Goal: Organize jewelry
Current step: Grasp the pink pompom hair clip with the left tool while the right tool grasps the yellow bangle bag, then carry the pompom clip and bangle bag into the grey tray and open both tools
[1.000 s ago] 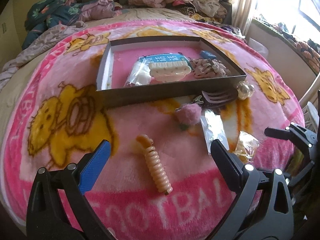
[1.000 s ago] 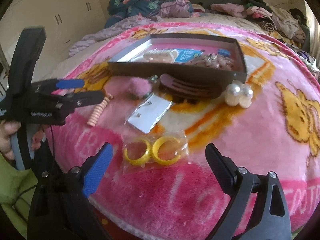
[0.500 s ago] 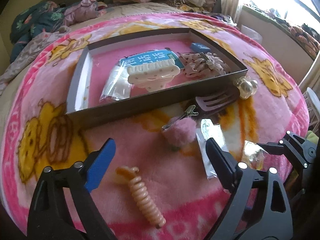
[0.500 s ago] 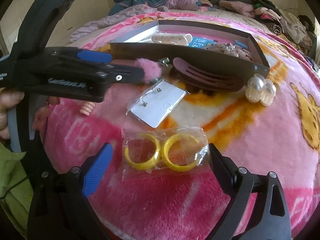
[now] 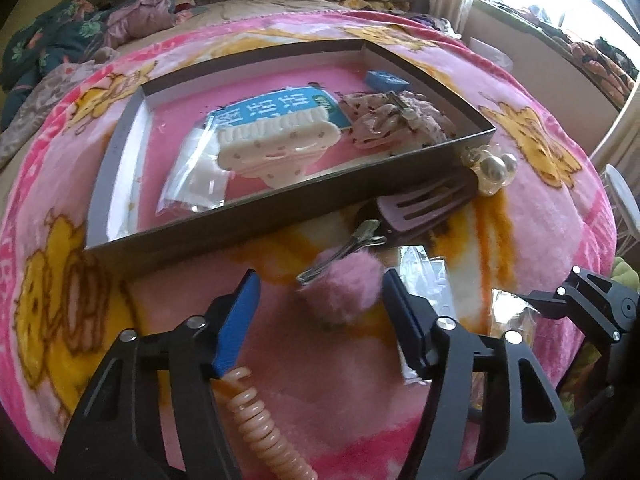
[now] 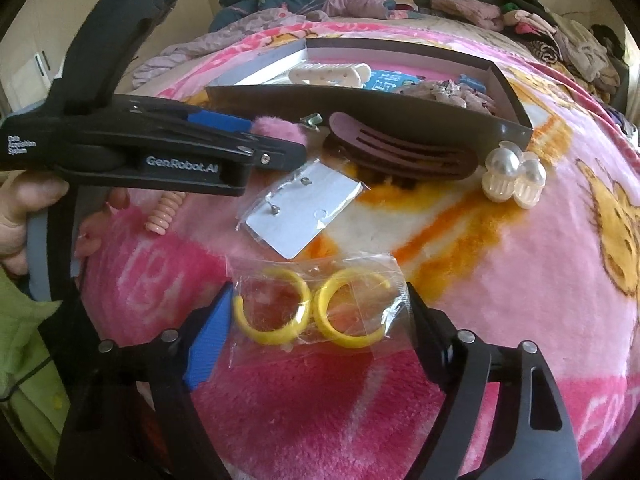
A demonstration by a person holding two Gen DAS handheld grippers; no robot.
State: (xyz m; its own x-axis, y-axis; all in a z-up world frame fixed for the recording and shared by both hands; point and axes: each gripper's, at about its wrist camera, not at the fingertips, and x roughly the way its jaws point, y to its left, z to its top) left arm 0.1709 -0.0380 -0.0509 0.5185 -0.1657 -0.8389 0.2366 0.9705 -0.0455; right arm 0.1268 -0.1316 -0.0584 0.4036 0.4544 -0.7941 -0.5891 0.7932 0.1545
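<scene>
A dark shallow box (image 5: 248, 220) lies on the pink blanket and holds a cream hair claw (image 5: 276, 148), a blue-labelled packet and a floral scrunchie (image 5: 392, 120). My left gripper (image 5: 320, 300) is open, its jaws on either side of a pink pompom hair clip (image 5: 352, 284) in front of the box. My right gripper (image 6: 320, 316) is open around a clear bag of yellow hoop earrings (image 6: 312, 308). The left gripper also shows in the right wrist view (image 6: 256, 140).
A peach spiral hair tie (image 5: 264, 428) lies under the left jaw. A mauve claw clip (image 6: 400, 152), a pearl clip (image 6: 512, 180) and a card of stud earrings (image 6: 304, 212) lie before the box. Clothes are piled at the back.
My left gripper has moved forward to the pompom clip, which now sits between its jaws. My right gripper has moved forward and down around the bag of yellow hoops.
</scene>
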